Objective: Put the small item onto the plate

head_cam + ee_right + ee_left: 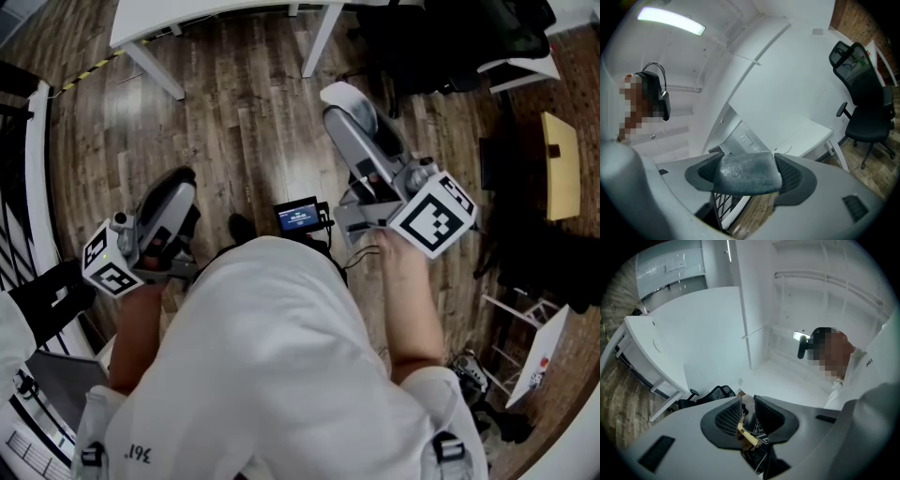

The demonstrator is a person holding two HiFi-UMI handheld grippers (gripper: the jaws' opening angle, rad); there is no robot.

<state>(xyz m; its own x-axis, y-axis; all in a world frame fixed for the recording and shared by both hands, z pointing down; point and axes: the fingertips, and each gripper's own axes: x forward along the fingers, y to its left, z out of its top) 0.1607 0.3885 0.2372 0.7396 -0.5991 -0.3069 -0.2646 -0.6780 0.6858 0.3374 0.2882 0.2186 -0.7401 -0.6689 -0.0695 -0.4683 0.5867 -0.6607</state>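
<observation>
Right claw (749, 164) clamps the small item (747, 174), a rough grey pad, possibly a sponge; left claw (747, 405) stands barely parted, empty. No plate in view: carrying stage, finding the plate likely comes next.

The right gripper (747, 159) has a smooth, matt grey plastic shell. Its dark pads (793, 174) are finely ribbed. Clamped between them, the small item (747, 172) looks grey, grainy and rough, with a dull frosted sheen. The left gripper (747, 401) shows the same matt grey plastic and dark gridded pads (727, 416). Under both grippers the floor (244, 122) is wood-grain plank with a soft gloss. Beyond the right gripper's jaws stand a smooth white table (808, 133) and a black chair (865, 93) with a mesh back. Behind the grippers, the shirt (272, 356) is matt white cloth.
</observation>
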